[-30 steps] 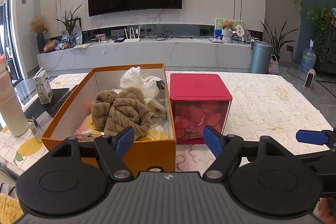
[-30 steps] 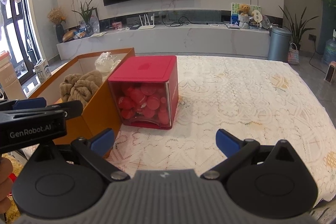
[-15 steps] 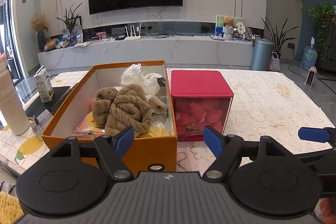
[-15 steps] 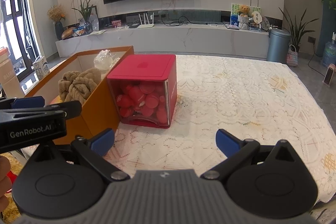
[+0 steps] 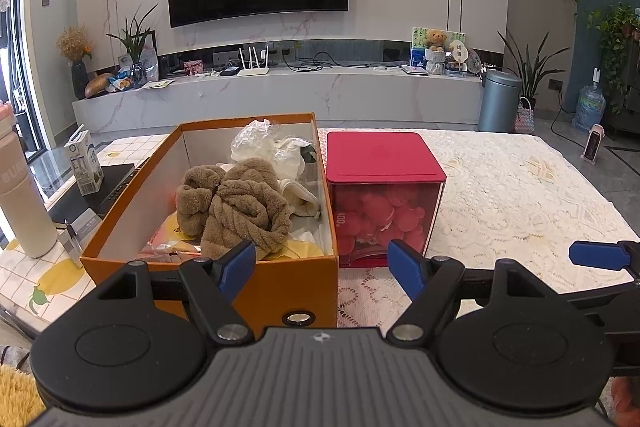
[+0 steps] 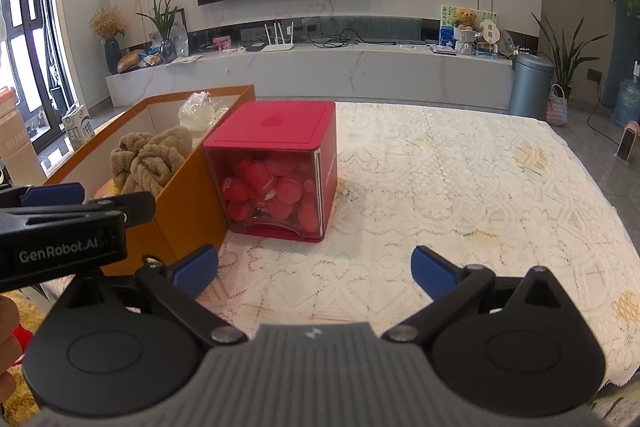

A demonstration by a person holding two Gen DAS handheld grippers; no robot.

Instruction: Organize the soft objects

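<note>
An orange cardboard box (image 5: 256, 279) (image 6: 188, 203) sits on the table's left part and holds a twisted brown towel (image 5: 236, 207) (image 6: 148, 159), crumpled clear plastic (image 5: 256, 139) and pale cloth. Right beside it stands a red-lidded clear cube (image 5: 384, 187) (image 6: 276, 171) full of red round pieces. My left gripper (image 5: 322, 265) hovers open in front of the box's near wall, nothing between its fingers. My right gripper (image 6: 314, 267) is open over bare tablecloth, to the right of the left gripper's body (image 6: 60, 231).
A white lace cloth (image 6: 460, 187) covers the table, with wide free room right of the cube. At the left stand a beige bottle (image 5: 20, 203), a milk carton (image 5: 84, 167) and a dark flat object. A TV wall and marble bench lie behind.
Both views have shifted slightly: the box and cube sit a little lower and closer in the frames. Both grippers stay open and hold nothing.
</note>
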